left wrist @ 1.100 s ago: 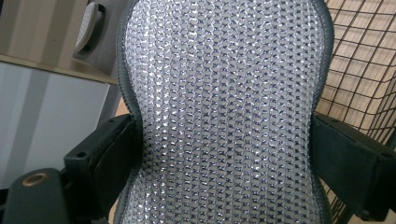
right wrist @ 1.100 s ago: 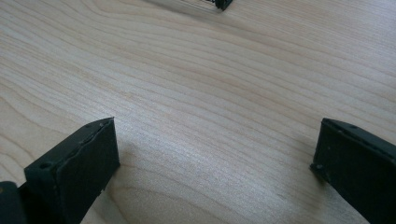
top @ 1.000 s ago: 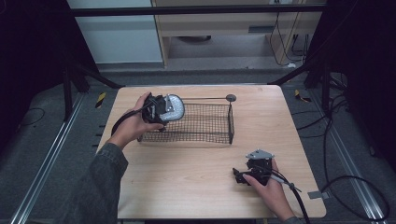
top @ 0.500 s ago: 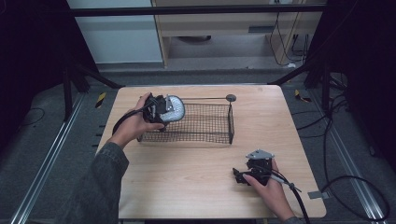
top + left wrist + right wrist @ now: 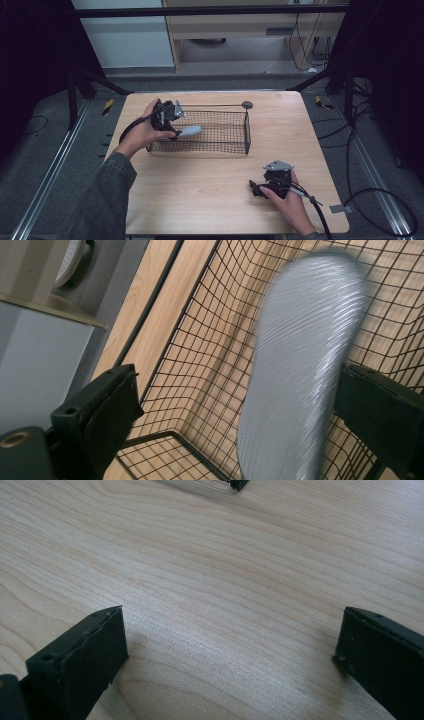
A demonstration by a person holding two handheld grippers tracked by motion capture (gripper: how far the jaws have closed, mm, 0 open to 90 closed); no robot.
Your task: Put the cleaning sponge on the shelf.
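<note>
A grey ridged oval plate tilts edge-on inside the left end of a black wire basket. My left gripper hangs over that end, open. In the left gripper view the plate is blurred; it lies close to the right jaw and far from the left one. My right gripper rests low on the wooden table at the front right, open with bare wood between its jaws.
A thin black rod ending in a round grey disc runs along the basket's far rim. Cables trail off the table's right side onto the floor. Dark frame legs stand at the back corners.
The plate was held face-up at the basket's left rim; now it has tipped edge-on and dropped lower into the basket, with the left gripper's jaws apart. The right gripper has not moved.
</note>
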